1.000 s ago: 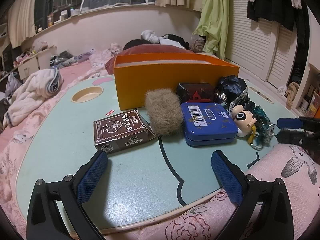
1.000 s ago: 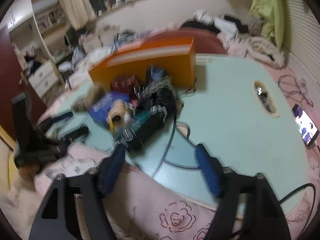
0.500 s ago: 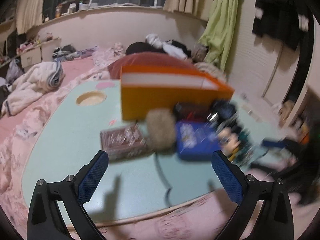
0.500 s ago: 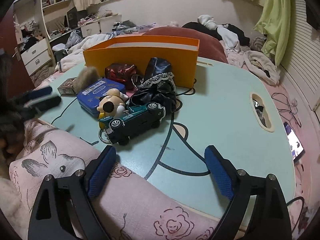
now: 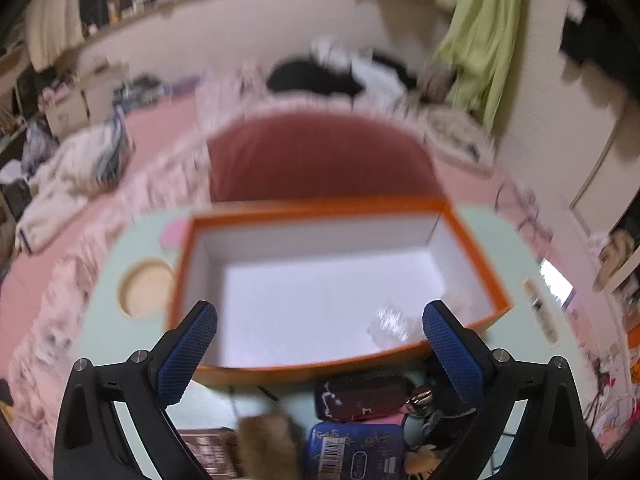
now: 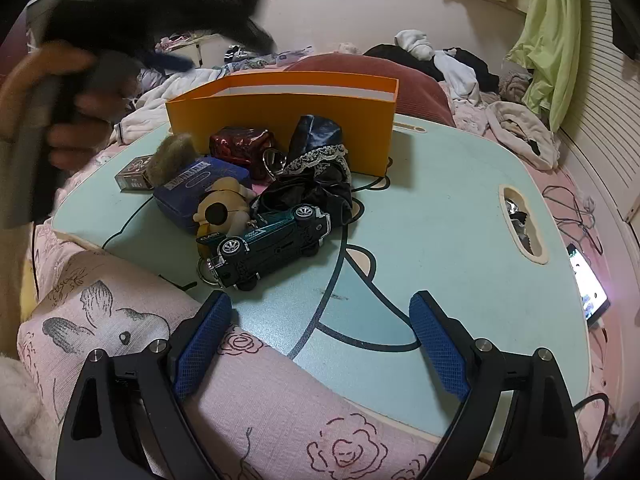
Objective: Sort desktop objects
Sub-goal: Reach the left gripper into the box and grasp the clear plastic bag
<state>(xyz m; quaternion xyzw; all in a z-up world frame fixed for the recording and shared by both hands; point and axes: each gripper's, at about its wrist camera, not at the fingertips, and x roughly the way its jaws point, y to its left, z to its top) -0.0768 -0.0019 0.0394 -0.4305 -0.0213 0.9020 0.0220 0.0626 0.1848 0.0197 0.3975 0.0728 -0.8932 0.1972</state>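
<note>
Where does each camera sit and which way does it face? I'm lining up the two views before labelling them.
Left wrist: above the orange box, looking down into its white inside; the open, empty left gripper shows.
Right wrist: low at the table's near edge, facing the toy car and blue tin; the open right gripper and, blurred at left, the person's other hand show.
Shared: the box, tin, furry ball and card box.

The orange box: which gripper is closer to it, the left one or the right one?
Left. The left gripper hangs open right over the orange box, looking down into it. The right gripper sits open back at the table's near edge, with the toys between it and the box.
</note>
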